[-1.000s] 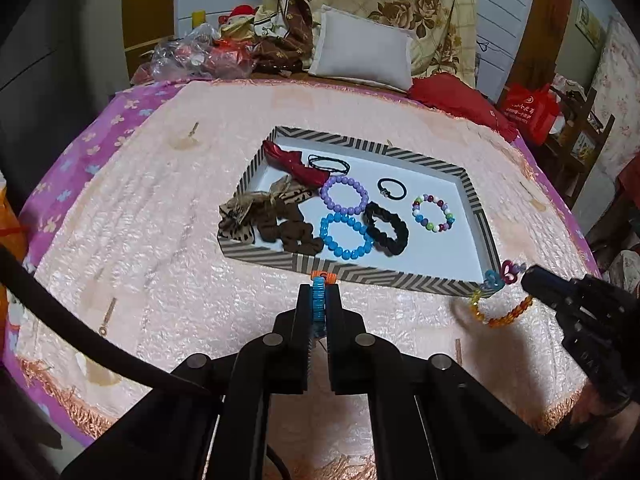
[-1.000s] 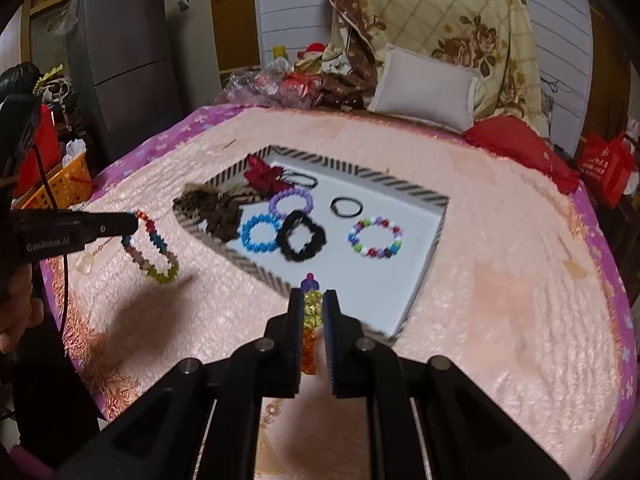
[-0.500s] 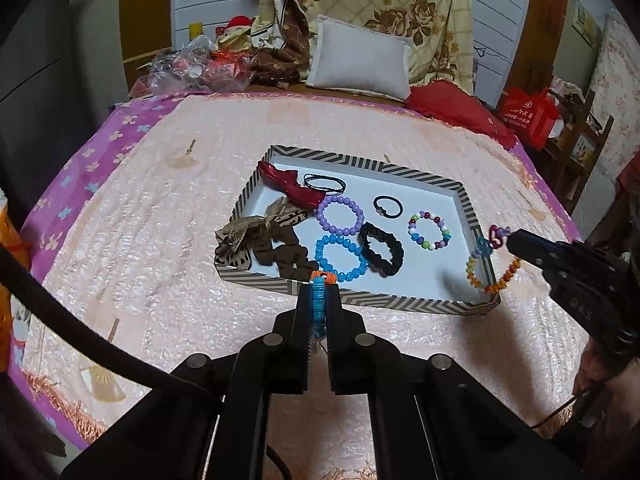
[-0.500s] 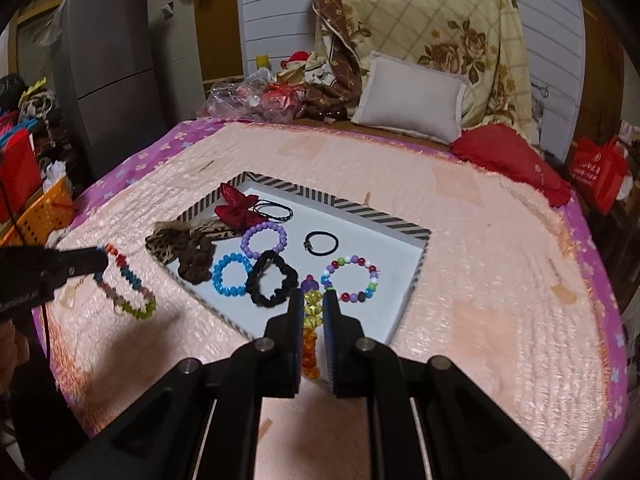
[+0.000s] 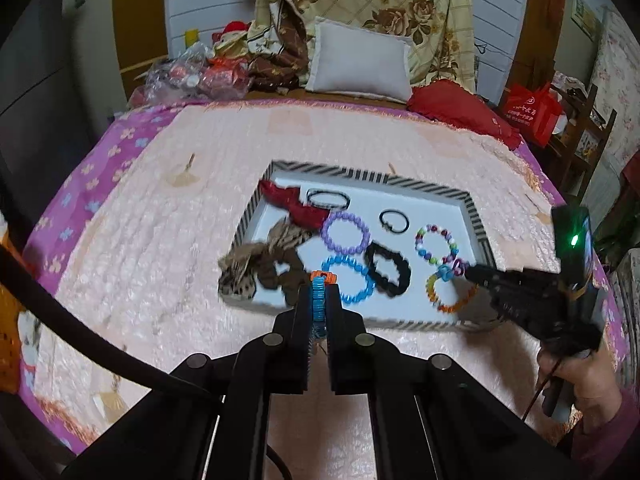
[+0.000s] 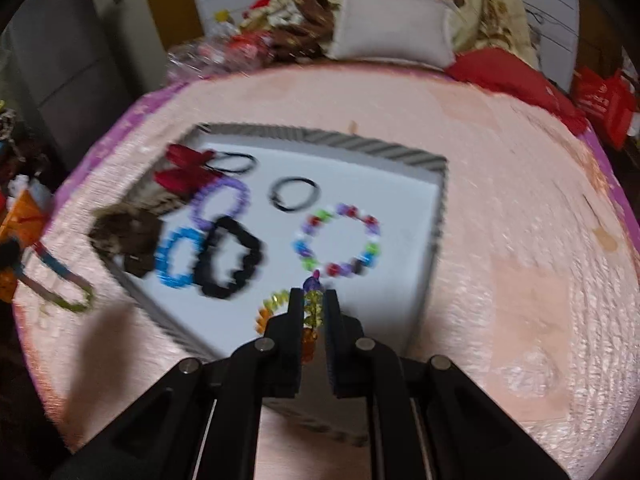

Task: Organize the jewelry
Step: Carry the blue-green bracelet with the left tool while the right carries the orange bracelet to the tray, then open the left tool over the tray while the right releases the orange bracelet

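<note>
Altogether, five bracelets (image 5: pixel 345 232), two claws (image 5: pixel 319 289)

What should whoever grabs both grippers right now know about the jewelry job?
Left gripper: shut on a blue-and-orange beaded bracelet, short of the striped-rim white tray.
Right gripper: shut on a rainbow translucent bead bracelet, over the tray's near right corner.
In the tray: purple bead bracelet, blue bead bracelet, multicolour bead bracelet, black scrunchie.
Left: release both held bracelets in the tray.
</note>
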`<state>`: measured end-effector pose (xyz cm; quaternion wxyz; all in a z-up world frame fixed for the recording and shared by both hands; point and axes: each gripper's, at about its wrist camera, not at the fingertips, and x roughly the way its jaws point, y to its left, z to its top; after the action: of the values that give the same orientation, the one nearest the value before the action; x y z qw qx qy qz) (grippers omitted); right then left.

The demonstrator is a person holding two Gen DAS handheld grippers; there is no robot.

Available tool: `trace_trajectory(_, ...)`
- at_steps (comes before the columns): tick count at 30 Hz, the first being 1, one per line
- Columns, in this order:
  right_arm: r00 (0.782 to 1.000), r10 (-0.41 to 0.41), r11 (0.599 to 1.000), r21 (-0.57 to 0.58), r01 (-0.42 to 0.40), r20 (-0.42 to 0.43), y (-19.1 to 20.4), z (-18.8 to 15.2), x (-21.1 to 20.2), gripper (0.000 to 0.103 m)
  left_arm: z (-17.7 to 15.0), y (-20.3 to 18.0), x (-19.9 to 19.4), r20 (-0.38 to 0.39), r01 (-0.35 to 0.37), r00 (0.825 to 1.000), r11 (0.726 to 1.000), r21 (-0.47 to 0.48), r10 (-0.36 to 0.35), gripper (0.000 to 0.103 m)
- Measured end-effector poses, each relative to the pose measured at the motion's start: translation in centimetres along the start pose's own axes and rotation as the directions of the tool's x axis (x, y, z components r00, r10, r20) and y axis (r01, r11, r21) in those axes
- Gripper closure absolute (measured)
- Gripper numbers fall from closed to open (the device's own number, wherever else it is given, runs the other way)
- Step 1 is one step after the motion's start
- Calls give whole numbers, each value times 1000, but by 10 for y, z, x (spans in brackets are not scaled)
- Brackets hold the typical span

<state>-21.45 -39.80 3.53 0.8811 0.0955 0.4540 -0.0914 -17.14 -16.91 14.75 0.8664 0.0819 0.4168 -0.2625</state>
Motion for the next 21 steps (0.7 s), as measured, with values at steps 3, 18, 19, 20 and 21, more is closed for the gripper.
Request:
trace_trajectory(3, 999, -41, 999, -15, 41, 9, -4, -2, 2, 94, 18, -10, 5, -10, 19, 1000, 1000, 18, -19, 99)
trace_trajectory(18, 988, 80, 990, 107, -94, 130, -38, -16, -44, 56, 109, -115, 108, -89, 212, 974, 977, 15, -210, 99)
trace_trajectory(19, 986, 82, 988, 118, -100, 145, -41, -17, -48, 56, 111, -119, 114, -96, 220, 971, 975, 15, -218, 99)
trace_trajectory(20, 985, 84, 987, 121, -103, 152, -42, -17, -50, 54, 113, -126, 126, -108, 230, 968, 973, 14, -227, 99)
trace_trajectory(21, 983, 90, 987, 120, -110, 159, -44, -18, -52, 52, 116, -130, 135, -121, 238, 964, 971, 13, -235, 99)
